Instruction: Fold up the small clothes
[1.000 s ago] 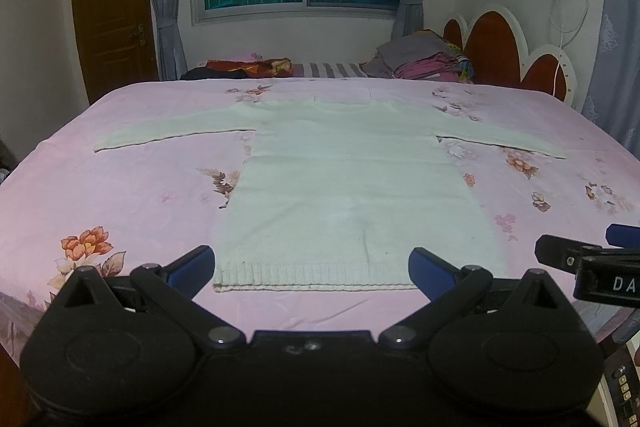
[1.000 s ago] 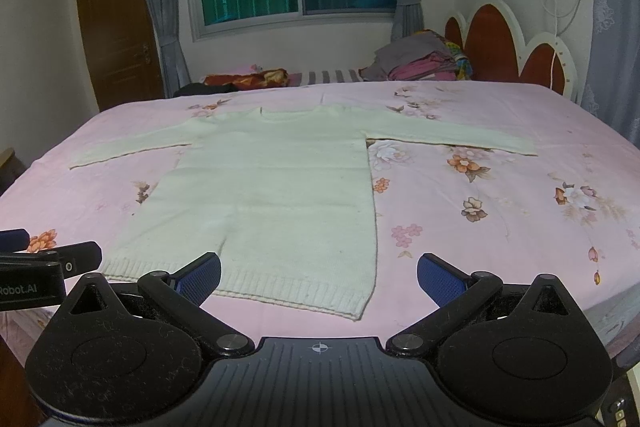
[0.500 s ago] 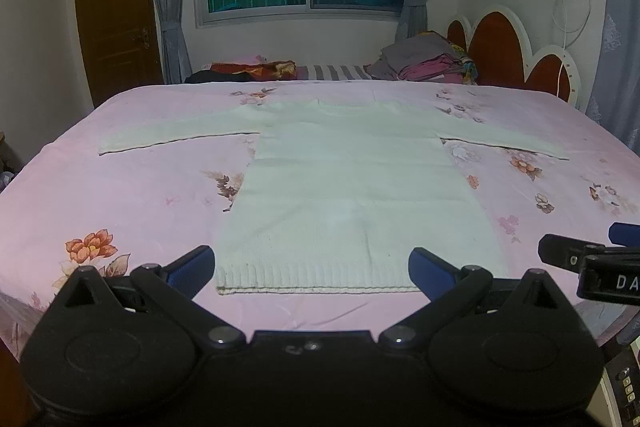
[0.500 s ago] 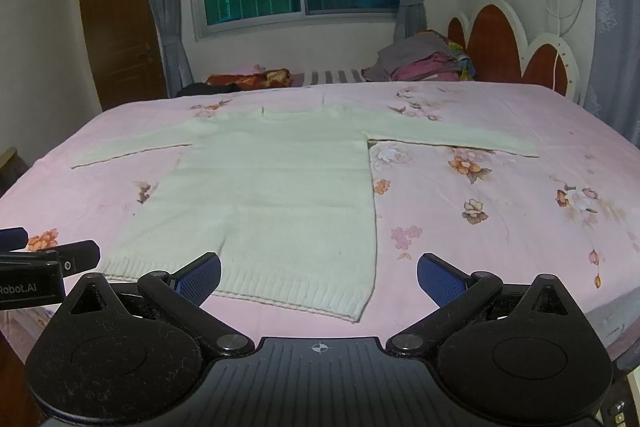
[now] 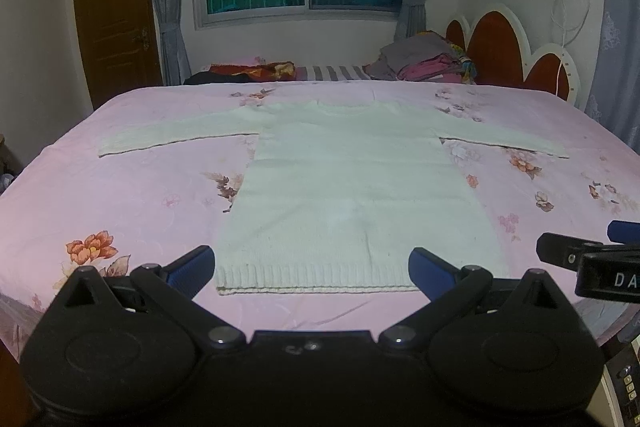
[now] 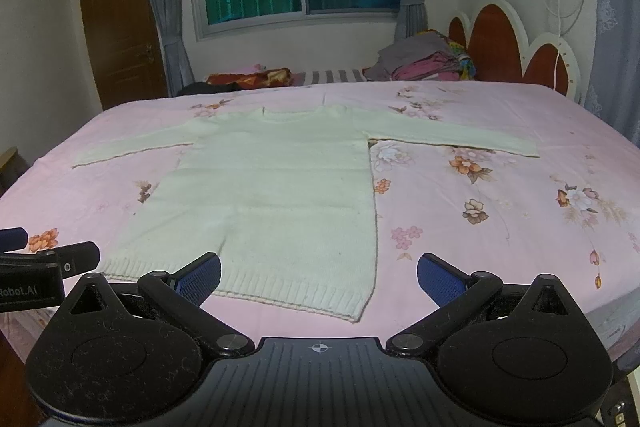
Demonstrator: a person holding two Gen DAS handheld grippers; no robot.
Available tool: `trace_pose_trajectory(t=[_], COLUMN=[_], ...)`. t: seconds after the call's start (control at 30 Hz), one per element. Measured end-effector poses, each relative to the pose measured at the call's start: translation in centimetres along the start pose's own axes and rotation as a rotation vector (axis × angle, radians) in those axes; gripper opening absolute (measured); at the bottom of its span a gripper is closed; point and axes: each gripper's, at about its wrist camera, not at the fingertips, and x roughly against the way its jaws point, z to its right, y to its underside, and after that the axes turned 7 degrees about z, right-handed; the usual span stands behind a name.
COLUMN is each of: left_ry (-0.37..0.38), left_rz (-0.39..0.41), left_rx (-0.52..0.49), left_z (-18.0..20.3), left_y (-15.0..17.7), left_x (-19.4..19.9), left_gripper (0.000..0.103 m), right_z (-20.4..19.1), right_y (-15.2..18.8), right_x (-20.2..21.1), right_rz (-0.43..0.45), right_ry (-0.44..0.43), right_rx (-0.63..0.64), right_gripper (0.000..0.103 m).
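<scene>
Flat across the middle of the frame on the pink flowered bed [image 5: 120, 195]: white sweater [image 5: 352, 187], sleeves spread out, ribbed hem nearest. Low in the frame, left tool [image 5: 312, 265] wide open, holding nothing, just short of the hem. Right tool [image 6: 319, 273] likewise wide open and empty, by the hem's right corner.

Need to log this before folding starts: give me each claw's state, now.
Left claw: open, holding nothing, just short of the sweater hem.
Right claw: open, holding nothing, at the hem's right corner.
</scene>
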Motion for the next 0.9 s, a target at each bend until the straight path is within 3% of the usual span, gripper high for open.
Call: trace_pose_trajectory(t=[0.9], left_ry=[-0.002], left_rz=[-0.003], left_rx=[0.008], left_z=[-0.24], left_y=[-0.07], left_x=[0.09], left_gripper=[0.103], right_z=[-0.04], right_y=[0.24], right_x=[0.09], right_rz=[-0.005], right_ry=[-0.001], right_rx=[0.004], right_gripper=[0.103])
